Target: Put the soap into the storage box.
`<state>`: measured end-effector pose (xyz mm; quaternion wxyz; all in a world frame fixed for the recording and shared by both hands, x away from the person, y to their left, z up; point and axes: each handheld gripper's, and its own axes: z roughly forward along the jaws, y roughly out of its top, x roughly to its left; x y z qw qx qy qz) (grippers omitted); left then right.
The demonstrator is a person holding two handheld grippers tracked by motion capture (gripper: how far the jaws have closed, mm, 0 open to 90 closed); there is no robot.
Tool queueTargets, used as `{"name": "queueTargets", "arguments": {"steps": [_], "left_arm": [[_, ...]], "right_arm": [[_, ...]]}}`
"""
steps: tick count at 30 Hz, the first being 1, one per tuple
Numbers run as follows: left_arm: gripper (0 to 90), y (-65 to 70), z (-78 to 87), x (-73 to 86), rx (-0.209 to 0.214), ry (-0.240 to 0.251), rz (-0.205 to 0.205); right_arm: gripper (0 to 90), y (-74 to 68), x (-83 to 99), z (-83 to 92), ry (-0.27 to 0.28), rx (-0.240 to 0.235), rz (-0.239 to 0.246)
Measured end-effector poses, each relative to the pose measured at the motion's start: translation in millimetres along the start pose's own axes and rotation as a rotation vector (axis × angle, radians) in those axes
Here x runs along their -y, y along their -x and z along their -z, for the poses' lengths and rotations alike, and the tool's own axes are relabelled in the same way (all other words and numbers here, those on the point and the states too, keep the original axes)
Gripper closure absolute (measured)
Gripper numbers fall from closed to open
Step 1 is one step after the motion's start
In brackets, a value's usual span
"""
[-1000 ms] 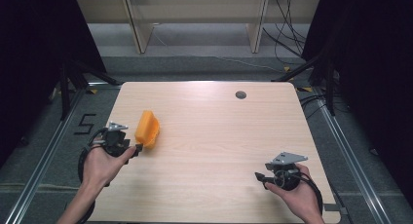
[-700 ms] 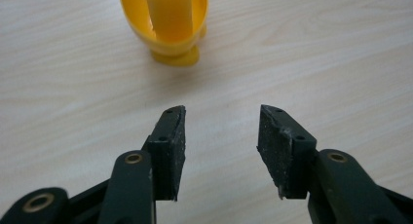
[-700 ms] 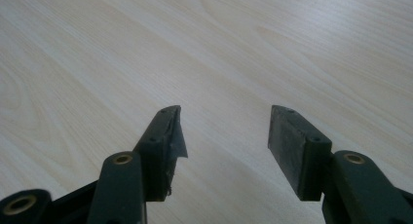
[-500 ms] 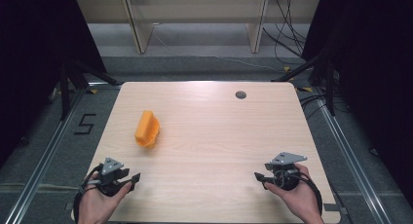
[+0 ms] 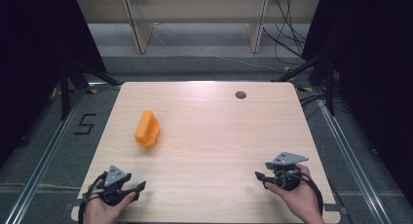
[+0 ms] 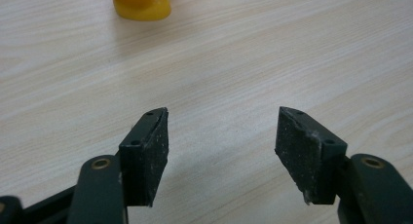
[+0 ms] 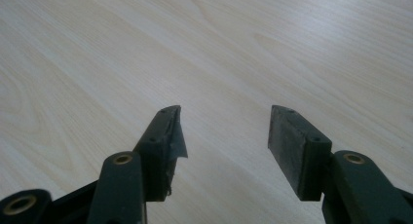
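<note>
A light wooden counter (image 5: 214, 136) carries one thing of interest: a small orange plastic object with a rounded, flattened shape (image 5: 146, 129), lying on the left half, roughly midway between the near and far edges. A dark round grommet (image 5: 240, 94) sits in the counter near the far edge, right of centre.

The left tool (image 5: 140, 186) rests at the near left corner, held in the person's left hand (image 5: 104, 207). In the left gripper view its jaws stand wide apart with nothing between them, bare wood showing in the gap, and the orange plastic object (image 6: 141, 4) appears at the top of that view, well apart from the pads (image 6: 157, 153). The right tool (image 5: 258, 176) sits at the near right, held in the right hand (image 5: 297, 197); in the right gripper view (image 7: 224, 131) its jaws are likewise spread wide and hold nothing, with plain counter ahead.

Judging by this, both tools are parked at the near edge and the orange object lies free, so the step in hand looks like a rest between a release and a fresh approach. The next move would likely call for the left tool, being the nearer one, to travel away from the near edge toward the object, line its open jaws across the narrower width, and close only once the pads bracket it.
</note>
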<state>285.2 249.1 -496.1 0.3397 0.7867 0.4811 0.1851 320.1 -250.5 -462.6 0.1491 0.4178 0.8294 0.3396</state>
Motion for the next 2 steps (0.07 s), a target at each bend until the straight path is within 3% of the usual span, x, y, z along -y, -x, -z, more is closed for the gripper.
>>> {"name": "queueTargets", "arguments": {"steps": [1,2], "left_arm": [[35.6,3.0,-3.1,0.7,-0.006,0.035,0.045],[31.5,1.8,-3.4,0.7,-0.013,0.016,0.041]], "right_arm": [[46.5,0.5,0.2,-0.9,0.008,0.001,0.004],[46.5,-1.0,-0.3,-0.1,-0.005,-0.001,-0.019]]}}
